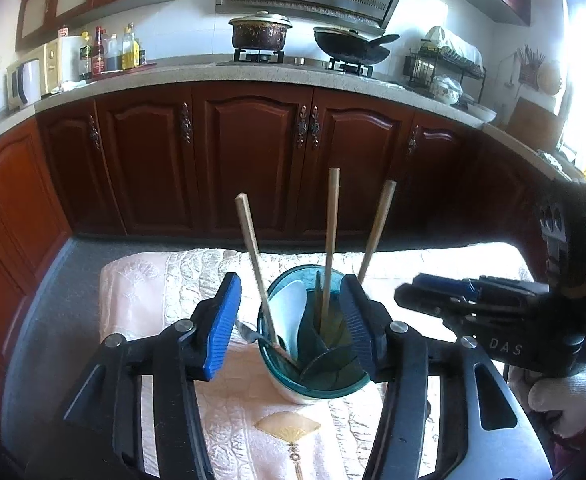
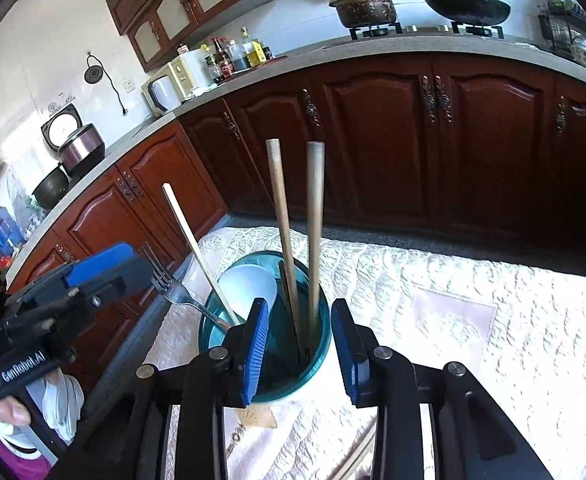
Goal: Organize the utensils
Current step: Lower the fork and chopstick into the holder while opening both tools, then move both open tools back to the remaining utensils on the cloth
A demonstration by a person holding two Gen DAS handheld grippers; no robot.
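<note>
A teal glass cup [image 1: 313, 376] stands on a pale embroidered cloth [image 1: 141, 296]. It holds three wooden chopsticks [image 1: 330, 240], a white spoon [image 1: 291, 312] and a metal fork [image 2: 173, 288] that leans out to the left. My left gripper [image 1: 293, 320] is open, its blue pads either side of the cup's rim, holding nothing. My right gripper [image 2: 299, 344] is open and empty, just above the cup [image 2: 265, 328], with two chopsticks [image 2: 293, 240] rising between its pads. The right gripper also shows in the left wrist view [image 1: 445, 292], at the cup's right.
More chopsticks [image 2: 357, 460] lie on the cloth [image 2: 453, 320] near the front. Dark wooden cabinets [image 1: 253, 160] and a stone counter [image 1: 213, 76] with a pot, wok and bottles stand behind. The left gripper's body [image 2: 73, 292] is at the cup's left.
</note>
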